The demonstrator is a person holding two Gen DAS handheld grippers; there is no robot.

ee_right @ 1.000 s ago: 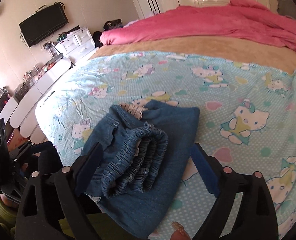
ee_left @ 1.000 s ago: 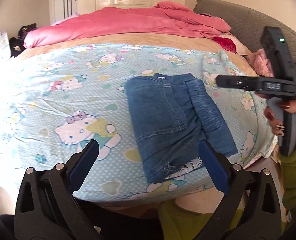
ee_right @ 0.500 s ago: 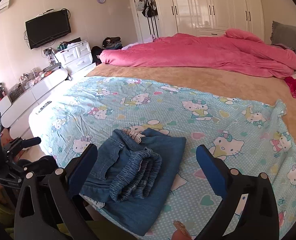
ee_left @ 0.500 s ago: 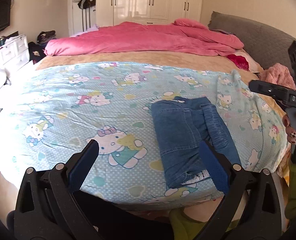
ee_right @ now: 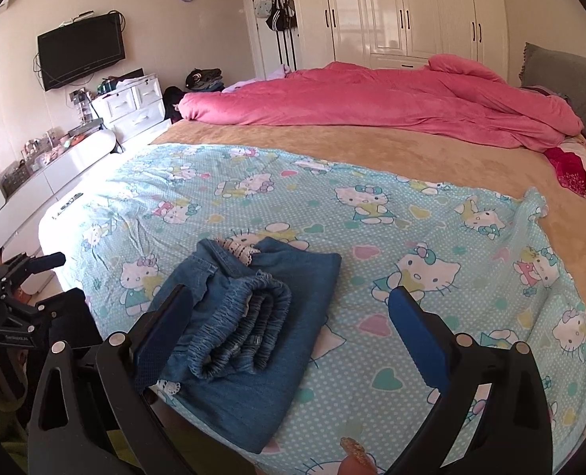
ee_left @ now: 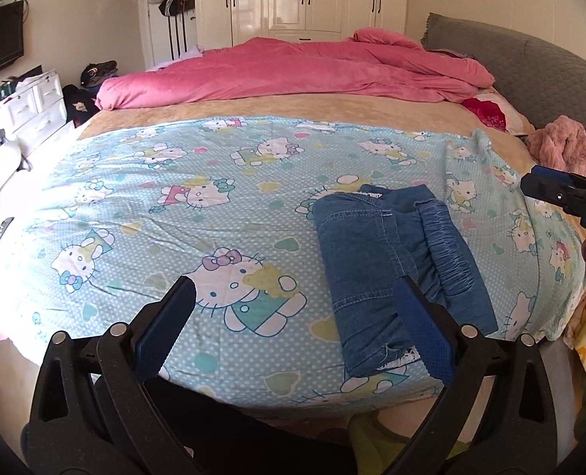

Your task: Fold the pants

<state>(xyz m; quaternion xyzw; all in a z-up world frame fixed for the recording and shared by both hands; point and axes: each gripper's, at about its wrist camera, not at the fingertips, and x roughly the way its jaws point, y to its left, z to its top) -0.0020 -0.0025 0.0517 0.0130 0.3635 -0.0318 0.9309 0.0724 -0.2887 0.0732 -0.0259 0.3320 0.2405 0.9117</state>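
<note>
Left wrist view: left claw [ee_left: 291, 316] spread wide, empty, off the near bed edge; folded pants [ee_left: 392, 265] resting near the bed's near right corner, possibly prone to slipping off.

Right wrist view: right claw [ee_right: 289, 328] gaping, empty; waistband roll [ee_right: 237, 336] loose, liable to unfurl. No containers visible.

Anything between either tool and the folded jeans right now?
Nothing visible. The folded jeans lie alone on the cartoon-print sheet, in open view of the left tool and right tool. Both are open and empty.
</note>
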